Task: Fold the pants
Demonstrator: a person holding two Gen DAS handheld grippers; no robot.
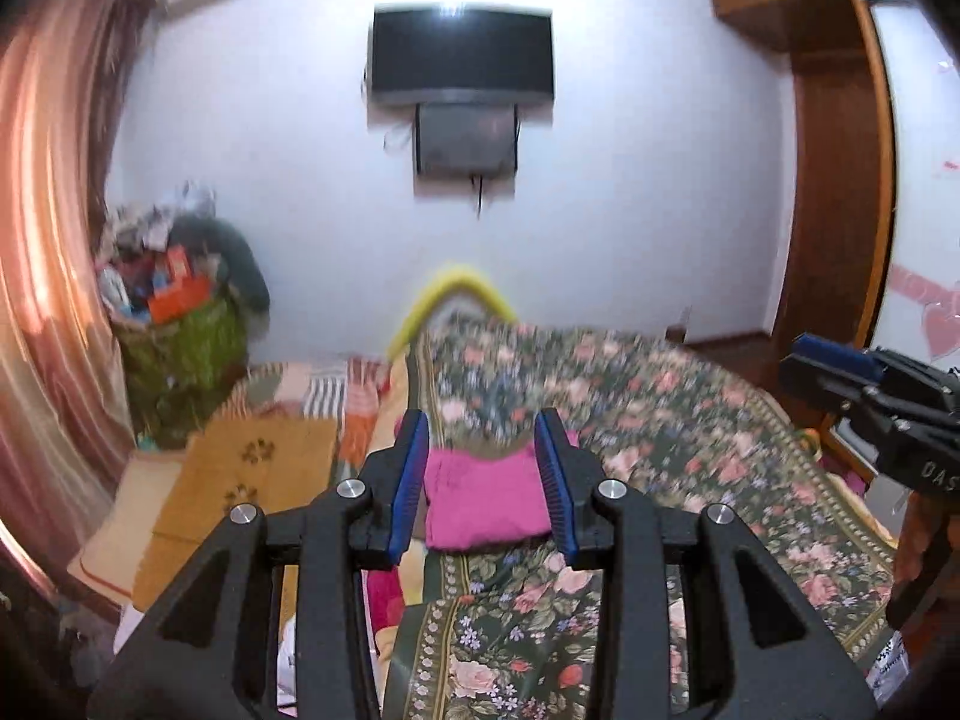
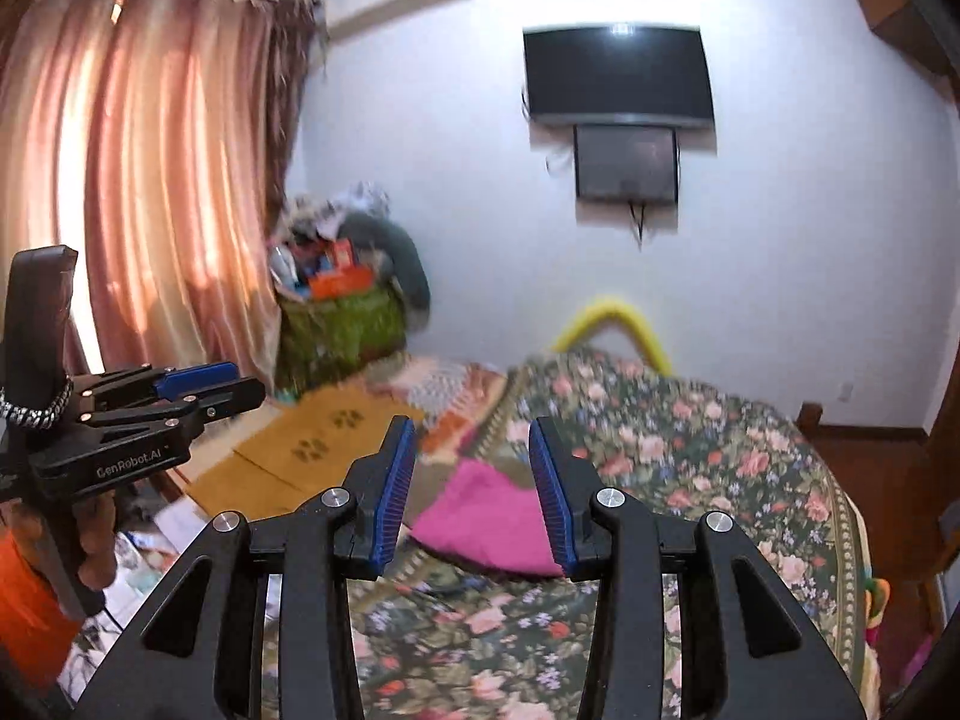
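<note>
Nearest in the left wrist view, the left gripper [image 1: 483, 468] hangs in the air above the bed, its blue pads parted about a third of the way with nothing between them; the pink cloth seen in the gap lies lower down on the bed, not in the jaws. The right gripper [image 2: 471, 480] stands the same way: partly parted, empty, touching nothing. From the left camera it shows at 3 o'clock, held level.

Just past the fingertips, at the centre of both views, the pink pants [image 1: 486, 504] rest as a compact, squared bundle on the floral bedspread [image 1: 660, 420]. I judge the folding is finished or close to it: the bundle sits flat with its edges gathered, and both grippers stand clear of it, which suits a release and withdrawal.

Farther out at 10 o'clock, a yellow mat with paw prints [image 2: 324, 444] lies beside the bed. Beyond it, a green basket heaped with odds and ends [image 2: 342, 324] stands in the corner by the pink curtain [image 2: 156, 180]. A yellow padded rail [image 1: 456, 288] arches at the bed's far end. Farthest, at 12 o'clock, a wall-mounted television [image 1: 462, 54] hangs on the white wall.
</note>
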